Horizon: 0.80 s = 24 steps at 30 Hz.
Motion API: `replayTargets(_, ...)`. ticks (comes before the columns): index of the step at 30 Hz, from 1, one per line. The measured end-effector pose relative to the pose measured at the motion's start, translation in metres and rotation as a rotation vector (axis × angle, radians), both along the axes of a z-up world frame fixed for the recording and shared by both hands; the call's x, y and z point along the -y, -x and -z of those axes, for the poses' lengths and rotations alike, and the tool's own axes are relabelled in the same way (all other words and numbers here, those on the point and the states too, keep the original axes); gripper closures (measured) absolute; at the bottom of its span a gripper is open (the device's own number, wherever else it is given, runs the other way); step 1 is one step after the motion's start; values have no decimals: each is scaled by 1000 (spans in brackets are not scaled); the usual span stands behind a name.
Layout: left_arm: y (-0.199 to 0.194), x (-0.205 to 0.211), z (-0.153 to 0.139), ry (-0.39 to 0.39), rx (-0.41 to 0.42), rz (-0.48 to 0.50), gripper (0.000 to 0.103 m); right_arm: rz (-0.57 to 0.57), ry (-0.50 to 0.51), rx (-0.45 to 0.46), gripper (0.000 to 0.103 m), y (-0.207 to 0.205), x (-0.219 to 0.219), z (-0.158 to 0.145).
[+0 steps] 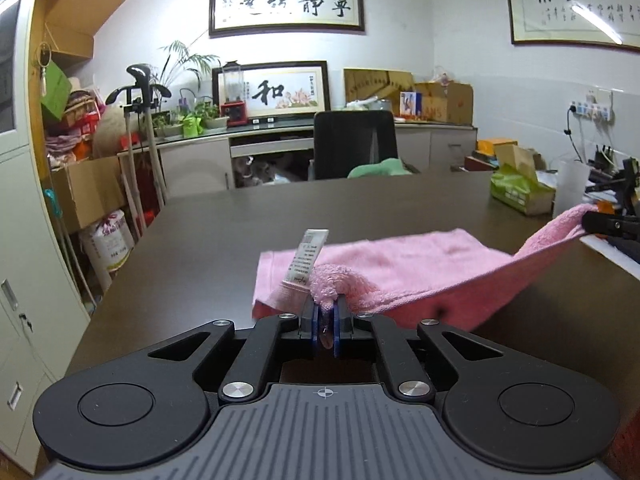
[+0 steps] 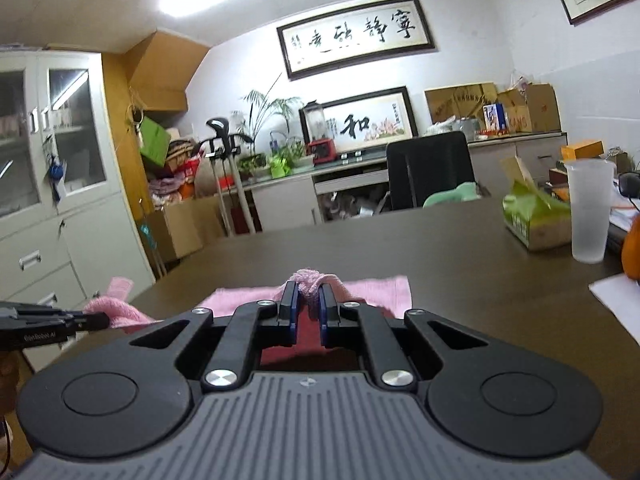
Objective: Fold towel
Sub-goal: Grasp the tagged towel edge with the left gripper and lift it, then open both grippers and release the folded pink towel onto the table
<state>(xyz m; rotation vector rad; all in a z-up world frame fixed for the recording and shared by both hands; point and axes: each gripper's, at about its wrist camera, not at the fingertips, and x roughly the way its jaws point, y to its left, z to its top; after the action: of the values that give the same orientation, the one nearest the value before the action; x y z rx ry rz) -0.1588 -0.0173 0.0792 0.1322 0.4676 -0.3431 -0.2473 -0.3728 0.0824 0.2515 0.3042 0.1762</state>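
A pink towel (image 1: pixel 404 264) lies partly on the dark table (image 1: pixel 224 232), its near edge lifted. My left gripper (image 1: pixel 327 312) is shut on the towel's near left corner, where a white care label (image 1: pixel 306 256) sticks up. My right gripper (image 2: pixel 307 300) is shut on the near right corner; the towel (image 2: pixel 376 290) spreads flat beyond it. In the left wrist view the right gripper (image 1: pixel 600 224) holds its corner raised at the far right. In the right wrist view the left gripper (image 2: pixel 92 320) holds its bunched corner at the far left.
A green tissue box (image 2: pixel 532 216) and a frosted plastic cup (image 2: pixel 590 212) stand at the table's right side, with white paper (image 2: pixel 616 296) nearer. A black chair (image 1: pixel 354 144) stands behind the far edge. Cabinets (image 2: pixel 52 200) line the left wall.
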Motion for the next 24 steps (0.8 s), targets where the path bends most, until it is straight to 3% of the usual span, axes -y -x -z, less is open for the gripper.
replayTargets(7, -69, 20, -2, -38, -39, -29, 96, 40, -11, -65, 93, -59, 1, 6)
replayTargets(14, -137, 45, 16, -110, -98, -80, 96, 73, -8, -141, 93, -111, 3, 23)
replayTargets(19, -156, 50, 34, -151, -136, -111, 94, 97, -6, -196, 93, -149, 4, 35)
replayTargets(24, -166, 44, 44, -138, -179, -151, 84, 120, -4, -250, 90, -187, 5, 47)
